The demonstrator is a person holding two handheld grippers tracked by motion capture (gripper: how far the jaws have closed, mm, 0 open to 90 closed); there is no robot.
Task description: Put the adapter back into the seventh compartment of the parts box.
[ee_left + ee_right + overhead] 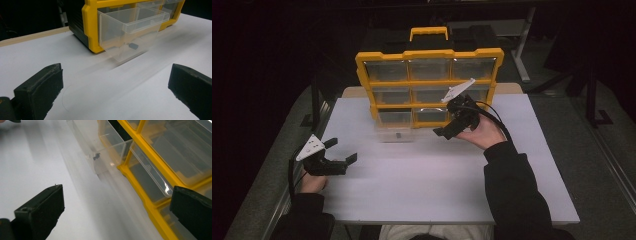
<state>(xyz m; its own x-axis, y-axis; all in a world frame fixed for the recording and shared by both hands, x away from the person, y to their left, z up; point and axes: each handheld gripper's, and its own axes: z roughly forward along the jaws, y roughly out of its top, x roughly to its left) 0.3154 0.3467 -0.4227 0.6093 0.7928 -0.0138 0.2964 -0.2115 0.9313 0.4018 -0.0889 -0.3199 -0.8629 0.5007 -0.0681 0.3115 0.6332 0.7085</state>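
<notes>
White table (422,185), yellow organizer (429,55), one clear drawer (395,131) pulled out.
Both grippers, left (343,151) and right (451,131), gape empty; I'd approach the drawer squarely.

One yellow organizer (429,54) stood on one white counter (432,180). It held nine clear drawers, three rows of three. Eight sat pushed in; one, the bottom-left drawer (395,131), was pulled out toward the person. Inside that drawer lay one small dark piece (133,46), too small to tell what it was. The organizer had one yellow carry handle (429,32) on top.

There were two grippers: one left gripper (343,151) and one right gripper (446,131), each with two black jaws spread apart and each carrying one grey three-cornered plate. Two hands held them, one apiece.
</notes>
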